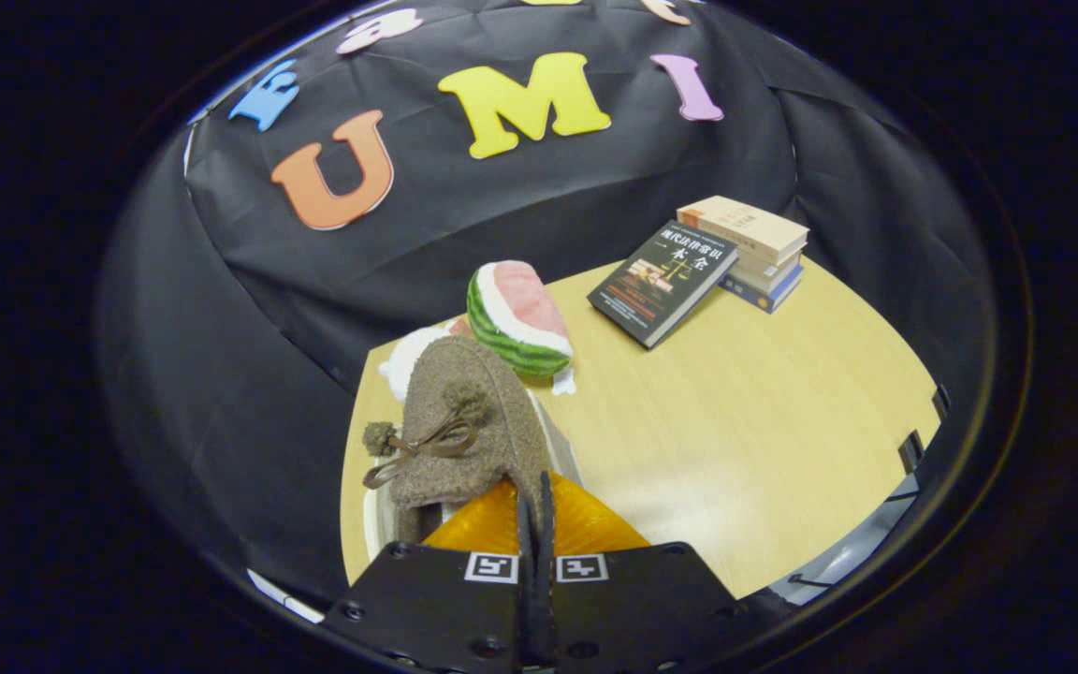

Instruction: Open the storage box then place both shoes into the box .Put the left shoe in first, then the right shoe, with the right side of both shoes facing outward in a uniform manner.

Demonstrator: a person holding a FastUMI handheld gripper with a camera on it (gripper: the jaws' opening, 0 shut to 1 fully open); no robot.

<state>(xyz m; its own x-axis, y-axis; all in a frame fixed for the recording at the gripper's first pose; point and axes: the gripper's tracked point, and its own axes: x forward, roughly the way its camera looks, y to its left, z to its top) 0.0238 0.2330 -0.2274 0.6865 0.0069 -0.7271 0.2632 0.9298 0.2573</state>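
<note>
Hand-held gripper point(535, 510) with fingers pressed almost together, pinching the rear edge of a brown fuzzy shoe point(464, 431) between them. Shoe raised and tilted, toe pointing away, with a pom-pom bow on top, over the light wooden desk point(764, 440). Just beneath the shoe, a white-edged object, possibly the storage box, too hidden to tell. Beyond the shoe, a plush watermelon slice point(516, 316). Farther beyond the shoe, a dark book point(662, 279) leaning on a stack of books point(754, 251).

shoe point(464, 421) blocking ahead, bare table point(764, 440) rightward
</note>
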